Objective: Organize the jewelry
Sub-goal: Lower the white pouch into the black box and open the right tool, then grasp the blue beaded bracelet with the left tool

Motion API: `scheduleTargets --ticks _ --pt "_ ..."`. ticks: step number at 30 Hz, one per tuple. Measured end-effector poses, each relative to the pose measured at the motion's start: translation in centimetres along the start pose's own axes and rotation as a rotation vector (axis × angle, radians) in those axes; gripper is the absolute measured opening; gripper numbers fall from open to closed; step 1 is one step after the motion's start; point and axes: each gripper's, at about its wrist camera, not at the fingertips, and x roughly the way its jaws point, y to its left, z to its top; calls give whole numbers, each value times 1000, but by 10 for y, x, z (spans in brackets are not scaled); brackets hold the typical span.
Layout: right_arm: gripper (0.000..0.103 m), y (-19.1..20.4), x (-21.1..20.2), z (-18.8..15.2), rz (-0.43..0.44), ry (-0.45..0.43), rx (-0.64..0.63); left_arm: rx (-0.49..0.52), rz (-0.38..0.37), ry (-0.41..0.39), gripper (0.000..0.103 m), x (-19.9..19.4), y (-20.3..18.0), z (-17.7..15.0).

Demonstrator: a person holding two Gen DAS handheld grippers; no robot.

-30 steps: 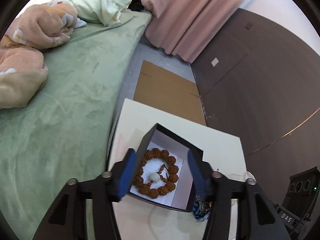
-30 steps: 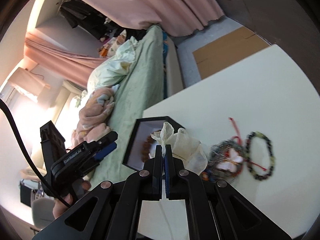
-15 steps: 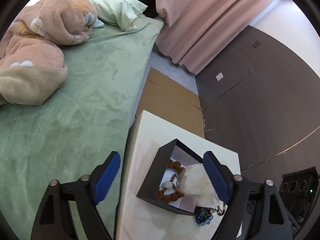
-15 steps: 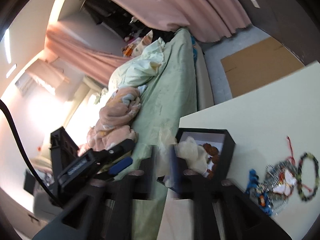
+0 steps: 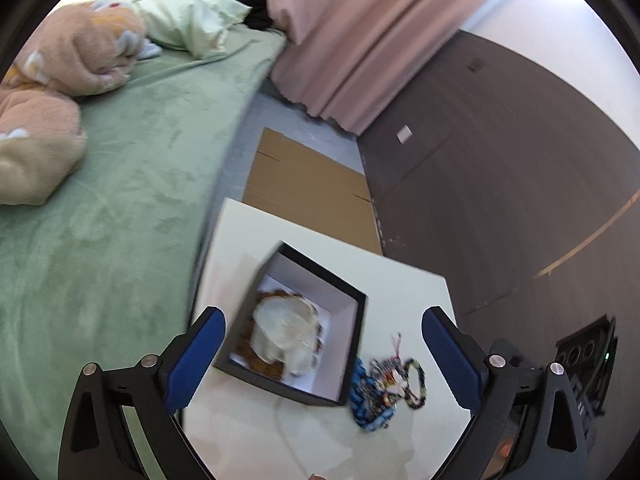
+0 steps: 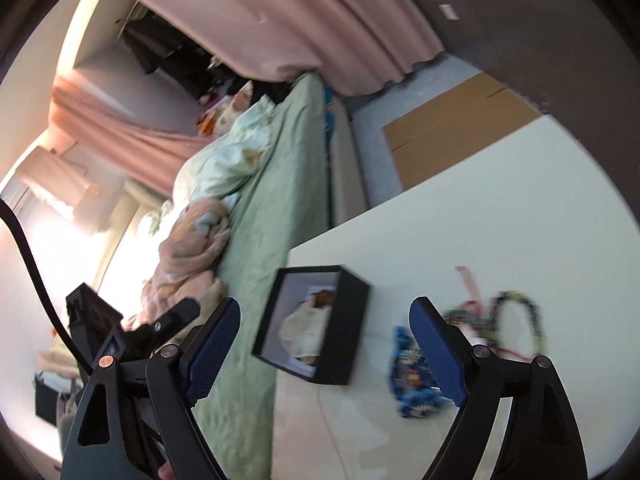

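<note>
A black box (image 5: 352, 344) with a white inside stands near the left edge of the white table (image 5: 400, 280). In it a cream pouch (image 5: 284, 332) lies over a brown bead bracelet (image 5: 248, 358). Right of the box sits a jewelry heap: blue beads (image 5: 372, 404) and a dark bead bracelet (image 5: 414, 376). My left gripper (image 5: 323, 316) hovers back from the box, its jaws opening wide with nothing pressed between them. In the right wrist view my right gripper (image 6: 325, 305) is also opening, empty, over the box (image 6: 344, 332), the pouch (image 6: 302, 330) and the blue beads (image 6: 412, 376).
A green bed (image 5: 120, 200) with pink and pale bedding runs along the table's left edge. Flat cardboard (image 5: 304, 184) lies on the floor beyond the table, below a pink curtain (image 5: 360, 40). A dark wall (image 5: 500, 180) and a black device (image 5: 584, 348) stand to the right.
The right gripper, shut a second ago, has opened, and the cream pouch now lies in the box over the brown bracelet. The left jaws have spread wide. Both grippers have drawn back from the box.
</note>
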Motion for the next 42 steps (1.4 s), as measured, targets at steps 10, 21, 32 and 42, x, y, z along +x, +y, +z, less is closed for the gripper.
scheduleTargets --ticks 10,21,32,42 --pt "87 -40 -46 -7 -64 -19 55 123 10 23 99 5 -45 -37" --pt "87 -82 -79 -20 -143 -7 118 249 -4 112 88 29 -81 -91" --pt "86 -115 -82 -25 -148 39 223 370 72 191 63 69 -101 -126" --pt "86 -118 -76 -22 -155 55 236 490 188 201 61 102 -105 -141"
